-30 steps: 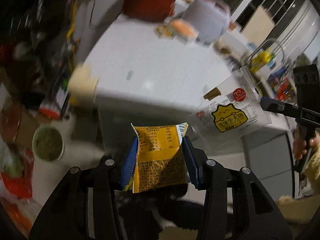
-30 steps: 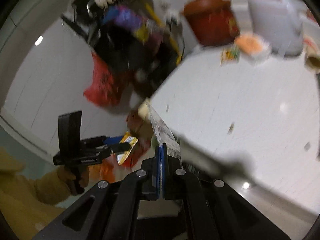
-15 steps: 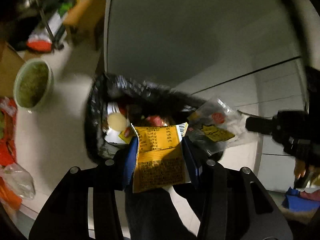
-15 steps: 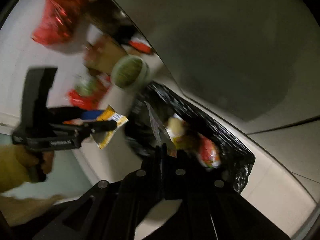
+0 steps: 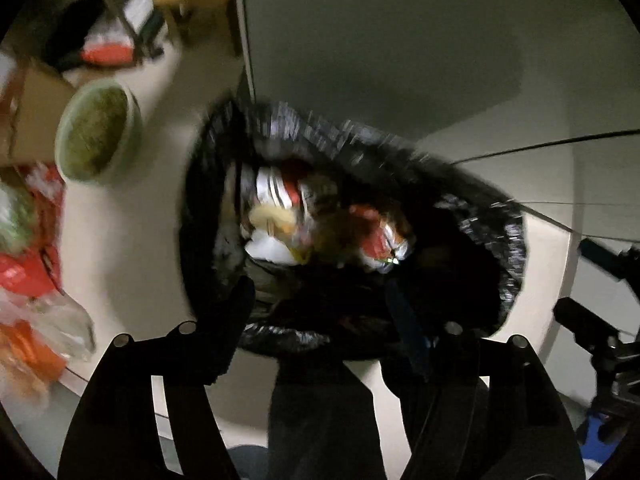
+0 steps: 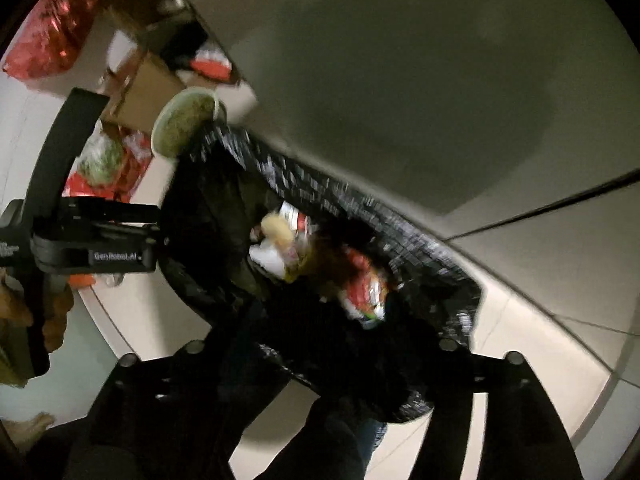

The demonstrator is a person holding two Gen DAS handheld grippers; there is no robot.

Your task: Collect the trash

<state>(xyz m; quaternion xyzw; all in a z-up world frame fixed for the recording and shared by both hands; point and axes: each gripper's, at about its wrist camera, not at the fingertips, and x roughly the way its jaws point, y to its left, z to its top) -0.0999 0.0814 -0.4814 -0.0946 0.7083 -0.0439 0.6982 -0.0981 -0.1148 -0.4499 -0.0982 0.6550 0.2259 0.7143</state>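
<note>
A bin lined with a black bag (image 5: 504, 240) stands on the pale floor, holding several wrappers (image 5: 280, 200) in white, red and yellow. My left gripper (image 5: 320, 300) points down over the bin's near rim, its jaws opening and nothing between them. In the right wrist view the same bin (image 6: 420, 248) lies below my right gripper (image 6: 320, 320), its jaws also opening with nothing between them. The left gripper (image 6: 120, 240) shows at the left of that view, and the right gripper (image 5: 600, 292) at the right edge of the left wrist view.
A green bowl (image 5: 98, 132) sits on the floor left of the bin, beside a cardboard box (image 5: 28, 116) and red bags (image 6: 52, 28). A grey cabinet side (image 5: 400, 40) rises behind the bin. A person's dark trouser leg (image 5: 320, 420) is below.
Both grippers dropped from table height to just above the bin. The yellow packet has left my left jaws and the clear wrapper my right jaws. Both have gone from shut to open.
</note>
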